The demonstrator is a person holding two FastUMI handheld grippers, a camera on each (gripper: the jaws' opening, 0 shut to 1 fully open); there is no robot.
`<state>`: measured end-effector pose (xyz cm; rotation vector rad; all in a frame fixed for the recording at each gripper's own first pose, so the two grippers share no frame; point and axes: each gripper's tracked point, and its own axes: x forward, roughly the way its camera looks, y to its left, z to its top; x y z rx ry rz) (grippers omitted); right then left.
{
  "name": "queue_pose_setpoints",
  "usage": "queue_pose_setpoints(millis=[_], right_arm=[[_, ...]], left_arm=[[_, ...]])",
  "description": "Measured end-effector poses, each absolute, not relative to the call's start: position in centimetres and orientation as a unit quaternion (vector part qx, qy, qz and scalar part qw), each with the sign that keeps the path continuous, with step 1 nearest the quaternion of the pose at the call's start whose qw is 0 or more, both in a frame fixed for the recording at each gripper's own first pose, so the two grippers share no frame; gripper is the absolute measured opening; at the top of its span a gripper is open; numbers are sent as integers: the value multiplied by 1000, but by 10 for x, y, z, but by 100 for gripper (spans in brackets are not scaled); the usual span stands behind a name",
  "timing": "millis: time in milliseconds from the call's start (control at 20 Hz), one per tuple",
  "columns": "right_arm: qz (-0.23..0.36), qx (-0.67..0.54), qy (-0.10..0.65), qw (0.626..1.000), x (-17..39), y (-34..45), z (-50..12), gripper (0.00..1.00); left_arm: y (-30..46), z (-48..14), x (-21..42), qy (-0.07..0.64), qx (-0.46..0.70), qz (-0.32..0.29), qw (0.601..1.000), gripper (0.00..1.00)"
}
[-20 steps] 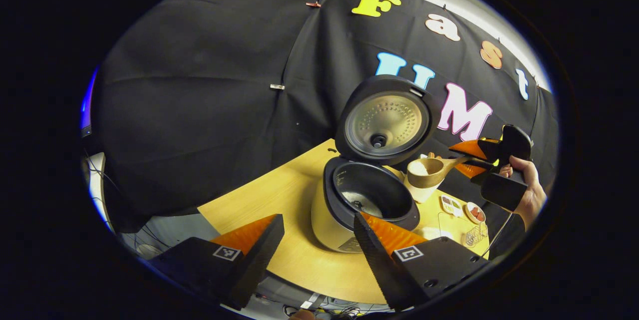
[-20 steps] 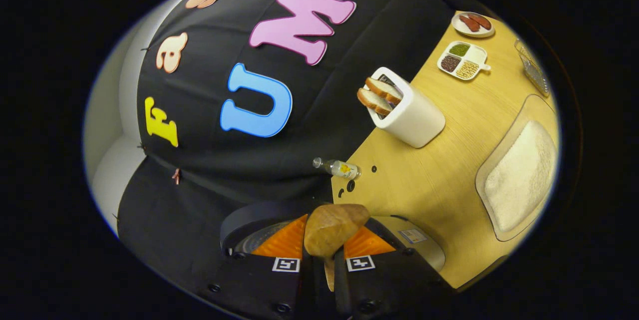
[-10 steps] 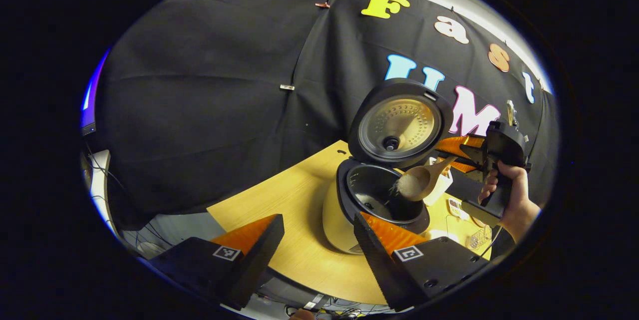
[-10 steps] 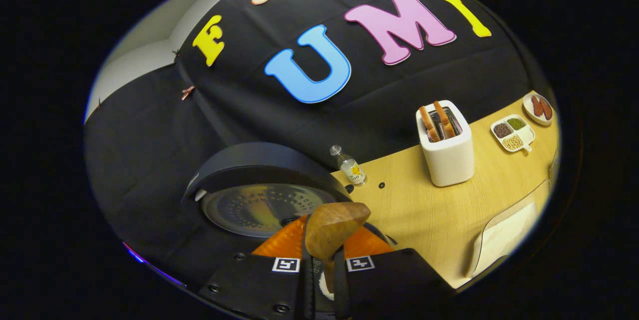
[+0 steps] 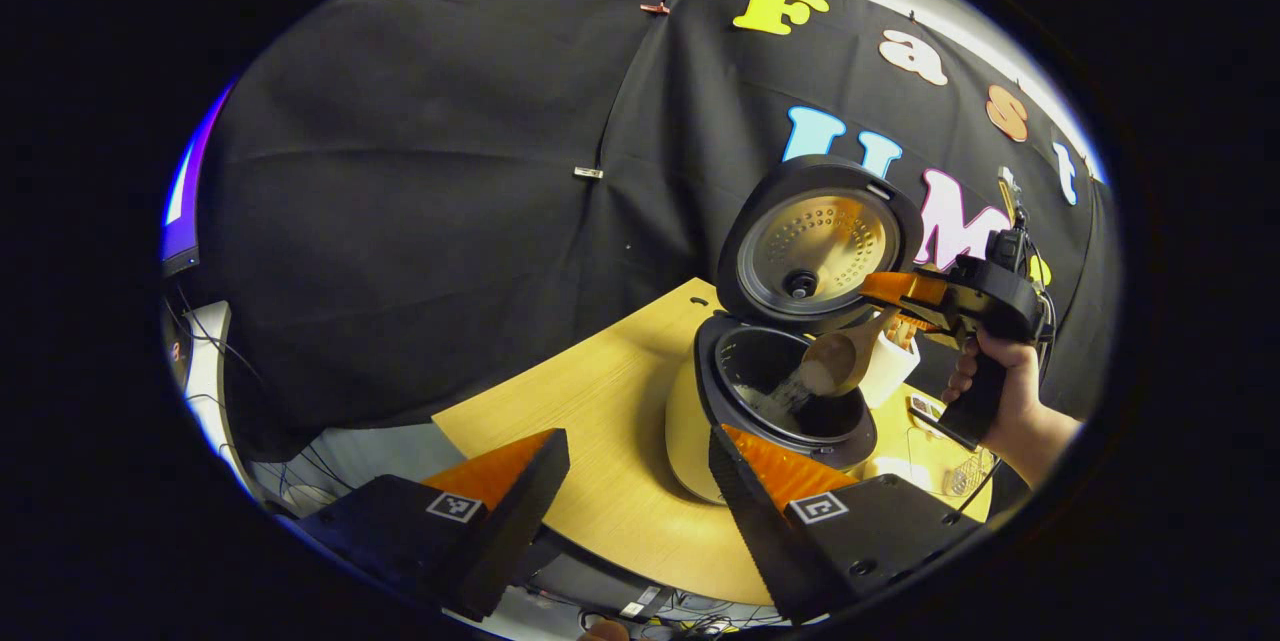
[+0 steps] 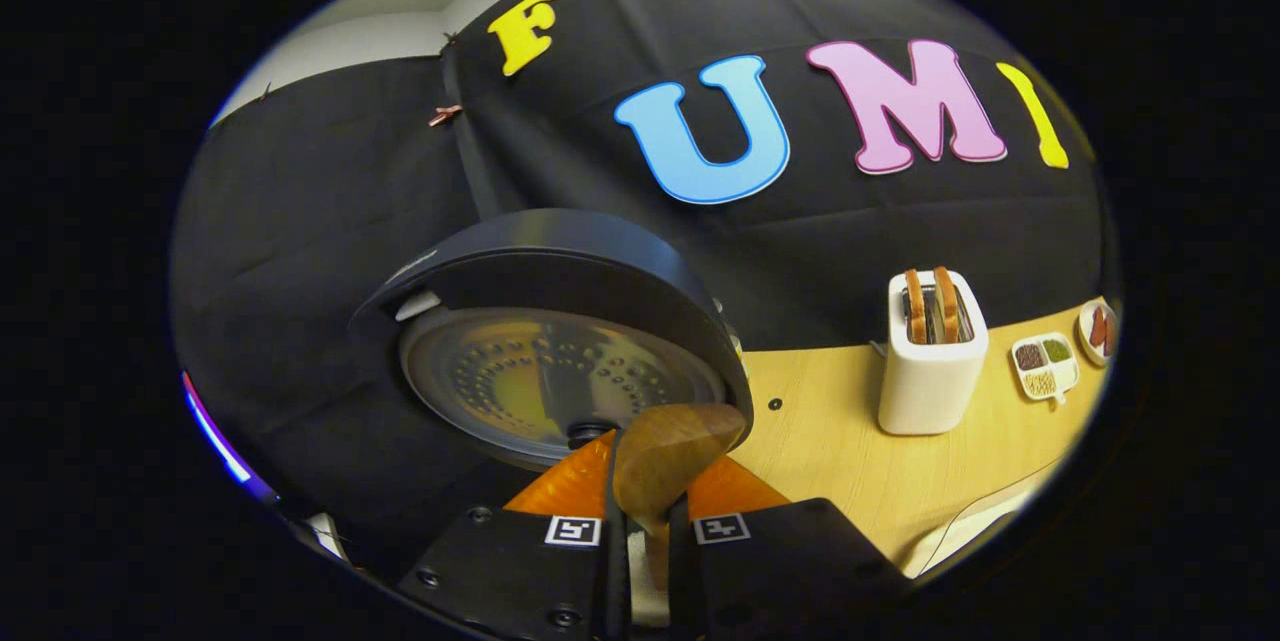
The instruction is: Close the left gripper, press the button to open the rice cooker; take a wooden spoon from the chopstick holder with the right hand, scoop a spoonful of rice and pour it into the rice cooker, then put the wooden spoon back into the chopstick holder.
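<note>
The rice cooker (image 5: 700,421) stands on the wooden table with its lid (image 5: 815,241) raised and its dark inner pot (image 5: 785,391) exposed. Over the pot the wooden spoon (image 5: 835,361) is tipped, and rice spills from its bowl into the pot. My right gripper (image 5: 905,301), held by a hand (image 5: 1000,391), is shut on the spoon's handle. In the right gripper view the spoon (image 6: 665,456) sticks out between the closed fingers of my right gripper (image 6: 645,496), in front of the lid's (image 6: 550,371) metal underside. My left gripper (image 5: 635,451) hangs open near the table's front edge, holding nothing.
A white toaster (image 6: 930,361) with two bread slices stands at the back of the table (image 6: 840,441). A divided dish of beans (image 6: 1045,366) and a small plate (image 6: 1097,329) lie to its right. A wire basket (image 5: 960,471) sits by the cooker's right side.
The right gripper has carried the spoon over the cooker and rolled it from level to tipped, so rice now pours into the pot. The left gripper stays open, drifting slightly left.
</note>
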<state>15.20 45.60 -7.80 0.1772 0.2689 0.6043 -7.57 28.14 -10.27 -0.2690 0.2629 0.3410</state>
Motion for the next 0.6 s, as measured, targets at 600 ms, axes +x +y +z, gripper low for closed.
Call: queue_pose_setpoints(millis=[600], right_arm=[[390,-73,72,915,125,498,-92,19]], left_arm=[[279,-97,-72,124,-123,165,971,96]])
